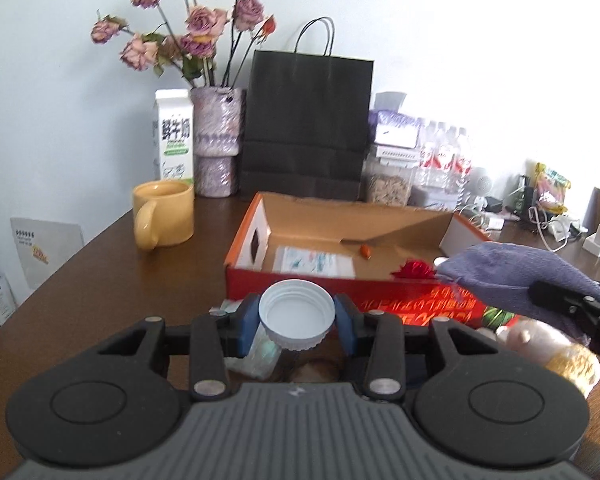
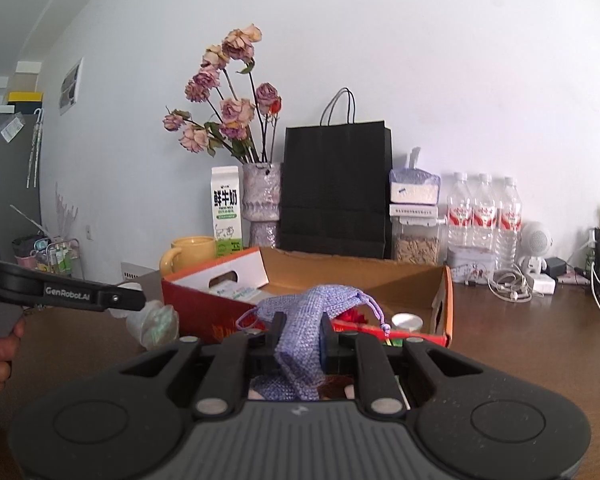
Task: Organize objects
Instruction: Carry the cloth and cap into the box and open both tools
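Note:
In the left wrist view my left gripper (image 1: 297, 309) is shut on a white screw lid (image 1: 296, 322), its blue pads (image 1: 249, 322) pressing both sides and its hollow side facing the camera. It hangs just in front of an open orange-red cardboard box (image 1: 340, 292). My right gripper (image 2: 302, 330) is shut on a purple knitted drawstring pouch (image 2: 306, 308) held over the box's (image 2: 380, 276) near edge. In the box lie a printed packet (image 1: 314, 260), a red rose (image 1: 416, 269) and a small orange bit (image 1: 366, 250). The pouch (image 1: 512, 272) also shows at the right of the left wrist view.
A yellow mug (image 1: 164, 214), a milk carton (image 1: 174, 140), a vase of dried roses (image 1: 216, 144) and a black paper bag (image 1: 306, 124) stand behind the box. Water bottles (image 1: 444, 156) and cables (image 1: 556, 228) crowd the back right. A crumpled clear wrapper (image 2: 156, 324) lies left of the box.

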`<state>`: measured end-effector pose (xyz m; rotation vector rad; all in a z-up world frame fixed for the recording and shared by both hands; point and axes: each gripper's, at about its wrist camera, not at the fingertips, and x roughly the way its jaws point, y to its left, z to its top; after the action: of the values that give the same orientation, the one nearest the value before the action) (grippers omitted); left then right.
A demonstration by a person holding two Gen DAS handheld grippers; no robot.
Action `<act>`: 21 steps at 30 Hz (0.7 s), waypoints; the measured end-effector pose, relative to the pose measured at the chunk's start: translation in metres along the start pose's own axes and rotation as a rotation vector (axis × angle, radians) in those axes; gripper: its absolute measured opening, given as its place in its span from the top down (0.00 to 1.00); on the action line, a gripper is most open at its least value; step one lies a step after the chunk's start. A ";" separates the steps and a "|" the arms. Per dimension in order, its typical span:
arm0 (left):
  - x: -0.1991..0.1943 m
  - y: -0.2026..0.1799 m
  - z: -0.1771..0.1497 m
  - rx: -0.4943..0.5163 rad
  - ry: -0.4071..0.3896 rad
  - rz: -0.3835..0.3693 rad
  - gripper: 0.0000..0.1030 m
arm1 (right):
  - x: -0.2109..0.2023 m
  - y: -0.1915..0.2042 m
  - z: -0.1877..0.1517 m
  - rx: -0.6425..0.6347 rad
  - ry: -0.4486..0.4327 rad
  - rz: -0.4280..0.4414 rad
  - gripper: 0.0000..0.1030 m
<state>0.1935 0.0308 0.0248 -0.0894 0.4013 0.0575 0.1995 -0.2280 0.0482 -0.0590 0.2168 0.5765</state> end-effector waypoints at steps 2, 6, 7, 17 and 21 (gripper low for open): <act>0.006 -0.004 0.008 0.006 -0.011 -0.011 0.60 | 0.006 0.001 0.007 -0.009 -0.008 0.006 0.87; 0.019 -0.012 0.024 0.022 -0.033 -0.035 0.60 | 0.021 -0.002 0.021 -0.017 -0.019 0.009 0.87; 0.023 -0.014 0.028 0.026 -0.035 -0.040 0.60 | 0.026 -0.003 0.024 -0.016 -0.020 0.008 0.87; 0.071 -0.031 0.056 0.053 -0.040 -0.085 0.60 | 0.077 -0.020 0.041 0.005 0.013 -0.003 0.87; 0.091 -0.038 0.063 0.059 -0.035 -0.098 0.60 | 0.098 -0.029 0.044 0.014 0.042 -0.007 0.87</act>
<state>0.3045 0.0031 0.0500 -0.0499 0.3630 -0.0492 0.3031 -0.1949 0.0691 -0.0581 0.2610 0.5675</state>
